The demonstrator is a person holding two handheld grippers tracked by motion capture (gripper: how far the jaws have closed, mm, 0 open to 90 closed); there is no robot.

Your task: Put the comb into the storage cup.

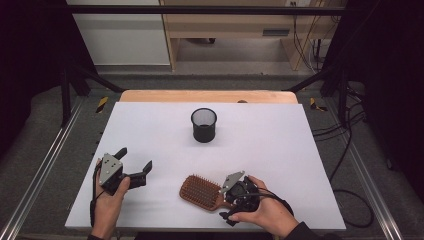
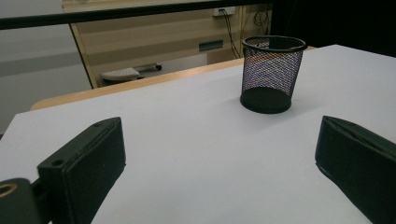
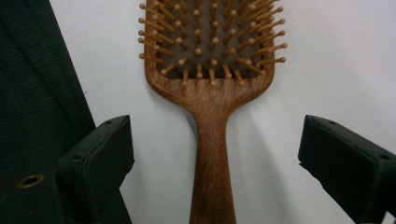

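Note:
A brown wooden paddle hairbrush (image 1: 200,191) lies bristles up near the front edge of the white table (image 1: 280,150), its handle pointing toward the person's right hand. My right gripper (image 1: 229,197) hovers over that handle. In the right gripper view the hairbrush (image 3: 210,93) runs up between the jaws of the right gripper (image 3: 219,163), which stand wide on either side without touching the wood. At the front left, my left gripper (image 1: 135,159) is open and empty, just above the table. It faces a black mesh cup (image 2: 271,74), and nothing lies within the left gripper (image 2: 219,163).
The mesh cup (image 1: 204,125) stands upright at the table's far middle. A wooden strip (image 1: 207,96) borders the far edge. Metal rails (image 1: 45,165) run along both sides, and cables (image 1: 350,150) lie on the floor at the right. Dark fabric (image 3: 37,93) borders the table's front edge.

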